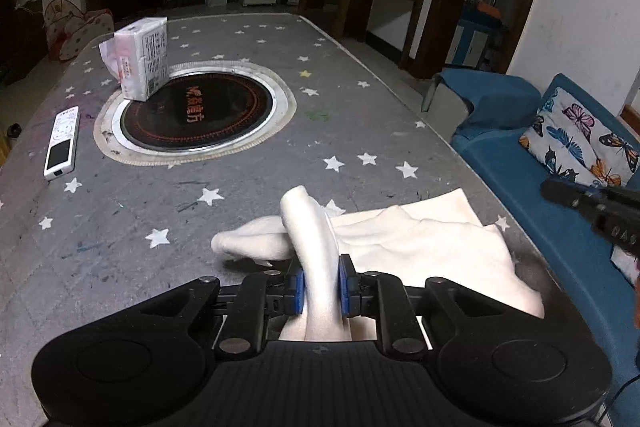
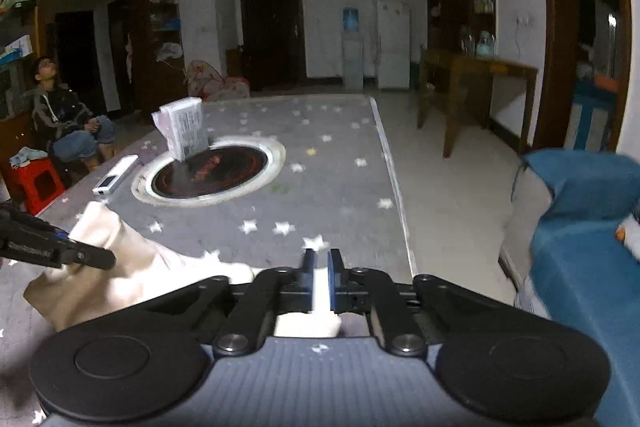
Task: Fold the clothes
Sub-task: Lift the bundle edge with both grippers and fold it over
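The grey star-printed table (image 1: 360, 115) fills most of both views in front of you, with the blue sofa (image 1: 540, 211) along the right edge of each frame. Set into the table, upper left of centre in the left wrist view, is the round black hotplate (image 1: 198, 119); a white tissue pack (image 1: 144, 63) stands on its far-left rim.

Your cream garment (image 1: 420, 243) lies across the lower centre and lower right of the left wrist view, partly flat on the table, with one rolled length rising toward the camera. In the right wrist view it sprawls over the lower left.

Your left gripper (image 1: 320, 285) is closed down onto that rolled length, the blue pads (image 1: 299, 289) pressing it from both sides. Your right gripper (image 2: 320, 281) is nearly closed too, with a thin strip of the cream cloth pinched between its fingers at bottom centre.

A white remote (image 1: 62, 143) lies at the left edge, left of the hotplate.
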